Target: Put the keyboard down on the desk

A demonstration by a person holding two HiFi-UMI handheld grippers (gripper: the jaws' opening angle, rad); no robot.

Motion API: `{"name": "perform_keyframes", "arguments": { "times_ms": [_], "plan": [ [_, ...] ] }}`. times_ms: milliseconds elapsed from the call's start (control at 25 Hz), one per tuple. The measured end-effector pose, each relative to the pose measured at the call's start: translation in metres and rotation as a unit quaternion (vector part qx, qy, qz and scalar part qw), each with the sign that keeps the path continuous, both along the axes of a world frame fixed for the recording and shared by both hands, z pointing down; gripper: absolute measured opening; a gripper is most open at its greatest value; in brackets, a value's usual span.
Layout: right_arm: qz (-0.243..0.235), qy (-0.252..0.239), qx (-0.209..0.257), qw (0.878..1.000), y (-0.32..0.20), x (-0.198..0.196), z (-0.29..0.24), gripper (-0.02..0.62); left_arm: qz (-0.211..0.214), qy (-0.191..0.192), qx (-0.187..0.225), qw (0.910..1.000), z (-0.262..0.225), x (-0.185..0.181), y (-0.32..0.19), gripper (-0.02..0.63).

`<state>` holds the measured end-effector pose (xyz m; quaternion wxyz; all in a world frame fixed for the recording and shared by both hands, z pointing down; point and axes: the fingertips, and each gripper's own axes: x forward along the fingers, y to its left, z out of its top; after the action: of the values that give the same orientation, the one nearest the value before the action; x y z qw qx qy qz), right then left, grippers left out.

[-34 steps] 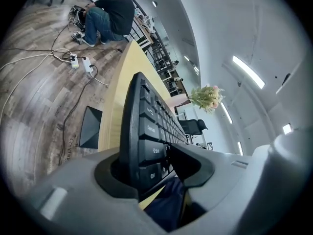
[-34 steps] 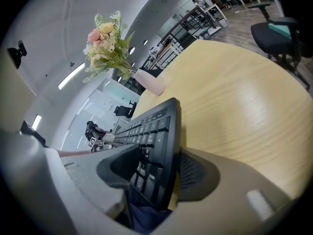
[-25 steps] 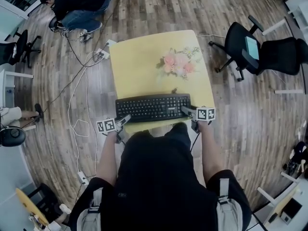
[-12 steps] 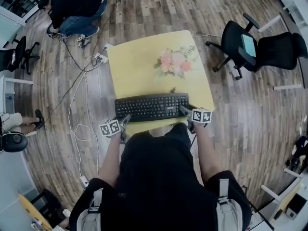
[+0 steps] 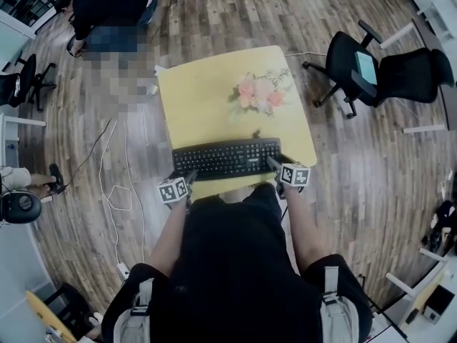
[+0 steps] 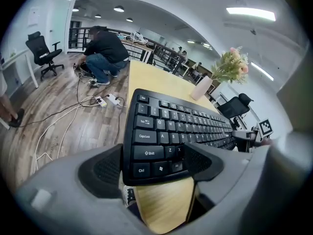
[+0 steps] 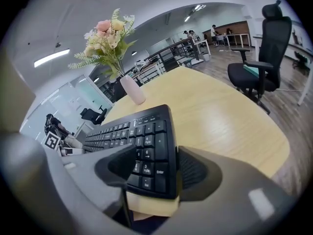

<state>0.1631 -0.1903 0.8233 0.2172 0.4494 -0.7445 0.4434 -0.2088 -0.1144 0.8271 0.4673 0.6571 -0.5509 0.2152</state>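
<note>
The black keyboard lies flat along the near edge of the yellow desk. My left gripper is at its left end. In the left gripper view its jaws are opening around the near-left corner of the keyboard, and the pads stand off it. My right gripper is at the right end. Its jaws are also opening astride the number-pad corner of the keyboard, with a thin gap at the outer pad.
A vase of pink flowers stands on the desk behind the keyboard. A black office chair sits to the right of the desk. Cables trail over the wood floor at the left. A person crouches beyond the desk's far left.
Both pairs of jaws have widened off the keyboard's ends. The left gripper has shifted slightly right and back toward me. The keyboard has stayed flat on the desk.
</note>
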Motion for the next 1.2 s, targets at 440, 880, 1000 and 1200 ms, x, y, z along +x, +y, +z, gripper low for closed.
{"name": "perform_keyframes", "arguments": {
  "times_ms": [440,880,1000,1200],
  "plan": [
    [0.003,0.021,0.031,0.999,0.000,0.003,-0.011,0.270,0.003,0.051,0.030,0.9983,-0.001,0.000,0.004,0.371],
    [-0.058,0.081,0.108,0.989,0.030,0.001,-0.045,0.268,0.073,0.028,0.114,0.9904,-0.041,-0.013,0.012,0.370],
    [-0.082,0.080,0.132,0.985,0.043,-0.019,-0.058,0.216,0.075,0.014,0.148,0.9861,-0.059,-0.024,0.007,0.370],
    [-0.096,0.066,0.154,0.981,0.069,-0.052,-0.077,0.049,0.141,0.003,0.184,0.9726,-0.085,-0.015,0.014,0.244]
  ]
}}
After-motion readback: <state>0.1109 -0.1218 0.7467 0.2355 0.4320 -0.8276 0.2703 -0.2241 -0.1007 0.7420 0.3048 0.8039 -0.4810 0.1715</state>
